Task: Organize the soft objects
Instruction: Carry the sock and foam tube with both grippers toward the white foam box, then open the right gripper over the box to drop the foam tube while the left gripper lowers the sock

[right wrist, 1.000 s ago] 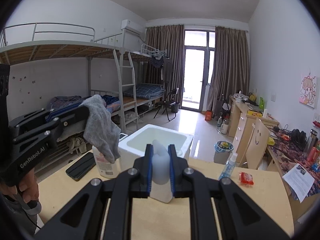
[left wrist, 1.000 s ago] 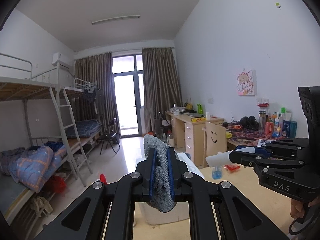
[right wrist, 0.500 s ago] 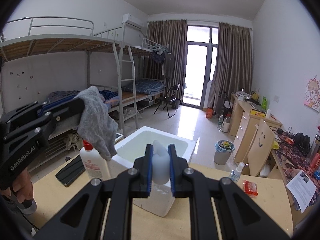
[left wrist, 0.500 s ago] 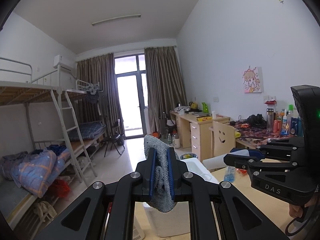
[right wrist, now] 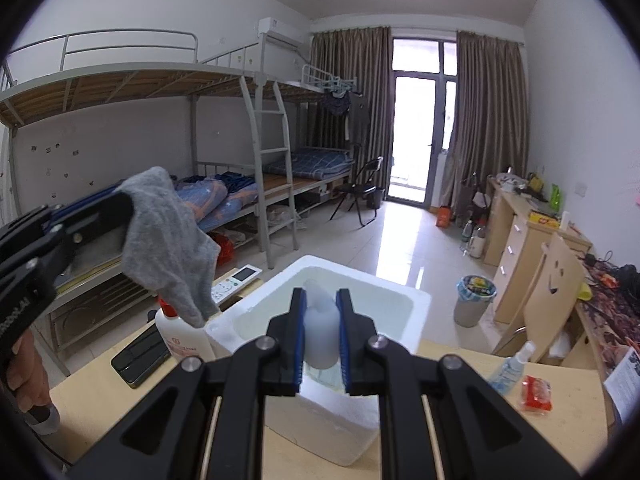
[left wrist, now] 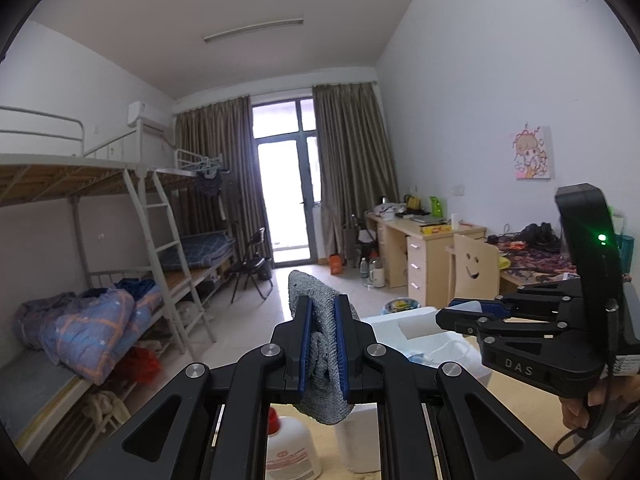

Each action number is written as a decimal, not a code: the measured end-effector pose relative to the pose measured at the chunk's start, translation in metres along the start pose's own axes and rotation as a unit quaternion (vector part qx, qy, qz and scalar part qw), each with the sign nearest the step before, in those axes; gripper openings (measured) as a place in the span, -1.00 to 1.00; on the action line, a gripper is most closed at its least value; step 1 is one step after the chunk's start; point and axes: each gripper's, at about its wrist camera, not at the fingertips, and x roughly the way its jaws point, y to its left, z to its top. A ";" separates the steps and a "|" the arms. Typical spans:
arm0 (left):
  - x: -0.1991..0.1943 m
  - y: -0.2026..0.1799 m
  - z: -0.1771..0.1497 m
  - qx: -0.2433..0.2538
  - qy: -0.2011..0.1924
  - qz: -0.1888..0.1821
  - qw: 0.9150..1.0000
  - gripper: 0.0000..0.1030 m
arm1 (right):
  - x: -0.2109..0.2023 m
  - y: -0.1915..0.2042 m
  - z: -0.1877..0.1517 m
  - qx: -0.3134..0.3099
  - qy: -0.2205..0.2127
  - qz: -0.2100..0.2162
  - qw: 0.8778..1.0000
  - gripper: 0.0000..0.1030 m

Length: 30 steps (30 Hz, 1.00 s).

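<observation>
Grey knitted fabric, a limp sock-like cloth (left wrist: pixel 322 354), was clamped between the blue pads of the left tool (left wrist: pixel 322 350) at the lower centre of the left wrist view; in the right wrist view it hung in a loose fold off that tool's tip at the middle left, its free end drooping toward the near left corner of the white foam box (right wrist: pixel 416 304). Pale and translucent, a soft white lump (right wrist: pixel 321 330) was pinched upright in the right tool (right wrist: pixel 321 334) at the lower centre of the right wrist view, both sets of jaws clenched on their loads.

From the right tool outward, the open foam box lay directly ahead and just below, so the lump sat over its near wall, with the cavity a short way farther on. The grey cloth lay left of the box and above a white bottle with a red cap (right wrist: pixel 182 340); the box opening was to its right. By my reading the right hand was the nearer to the cavity, and the left would have to travel rightward across the rim before letting go.

Farther out on the wooden counter (right wrist: pixel 460 420) lay a dark phone (right wrist: pixel 140 356), a white remote (right wrist: pixel 236 282), a small spray bottle (right wrist: pixel 510 368) and a red packet (right wrist: pixel 536 392).
</observation>
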 end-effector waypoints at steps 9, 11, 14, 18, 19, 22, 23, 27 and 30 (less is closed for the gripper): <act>0.007 0.004 0.001 -0.011 0.008 0.007 1.000 -0.76 | 0.025 -0.008 0.005 0.013 0.014 0.013 1.000 -0.66; 0.007 0.004 0.001 -0.012 0.008 0.006 1.000 -0.76 | 0.030 -0.010 0.005 0.014 0.014 0.009 1.000 -0.66; 0.009 0.003 0.001 -0.013 0.008 0.004 1.000 -0.76 | 0.036 -0.013 0.003 0.021 0.022 0.010 0.999 -0.66; 0.013 0.002 0.001 -0.012 0.009 0.003 1.000 -0.77 | 0.044 -0.016 0.002 0.024 0.031 0.005 0.999 -0.65; 0.012 0.002 0.001 -0.013 0.009 0.002 1.000 -0.77 | 0.047 -0.017 0.002 0.026 0.033 0.005 0.999 -0.65; 0.015 0.001 0.000 -0.012 0.010 0.003 1.000 -0.77 | 0.054 -0.016 0.005 0.020 0.042 -0.005 0.999 -0.45; 0.015 0.002 0.000 -0.012 0.010 0.004 1.000 -0.77 | 0.055 -0.013 0.005 0.016 0.043 -0.010 0.999 -0.34; 0.016 0.000 0.000 -0.013 0.008 0.004 1.000 -0.76 | 0.045 -0.007 0.005 0.002 0.023 -0.024 0.999 0.33; 0.015 0.000 -0.001 -0.014 0.009 0.004 1.000 -0.76 | 0.033 -0.002 0.005 -0.010 0.004 -0.028 1.000 0.42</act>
